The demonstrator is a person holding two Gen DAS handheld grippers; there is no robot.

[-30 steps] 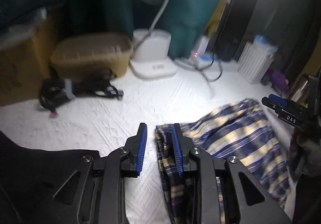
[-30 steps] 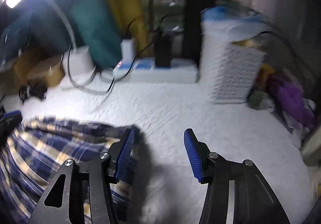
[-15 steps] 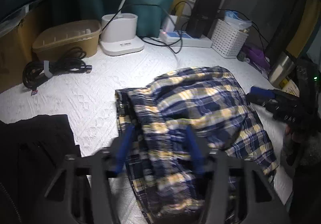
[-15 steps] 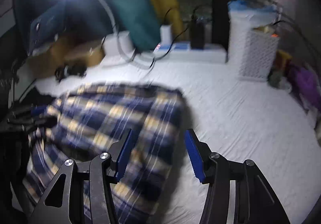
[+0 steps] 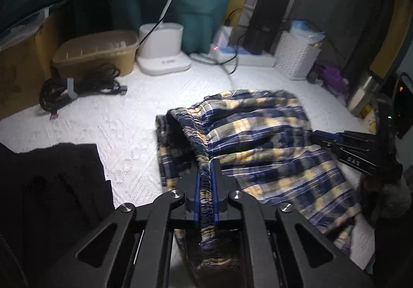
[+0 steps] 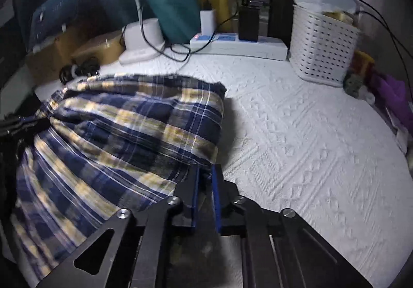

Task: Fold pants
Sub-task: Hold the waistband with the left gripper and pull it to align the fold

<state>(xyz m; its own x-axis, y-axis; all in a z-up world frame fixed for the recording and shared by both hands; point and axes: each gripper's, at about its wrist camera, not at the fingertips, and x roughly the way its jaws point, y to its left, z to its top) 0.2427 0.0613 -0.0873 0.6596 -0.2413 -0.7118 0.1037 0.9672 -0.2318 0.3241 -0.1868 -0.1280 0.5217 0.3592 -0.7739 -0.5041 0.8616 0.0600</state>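
Your left gripper (image 5: 205,172) is clamped tight on the gathered elastic waistband (image 5: 191,133) of the plaid pants (image 5: 271,143); your right gripper (image 6: 205,177) has its fingers closed on the fabric's edge; the pants lie bunched on the white textured cover (image 6: 296,138), stretching toward ten o'clock in your right wrist view.
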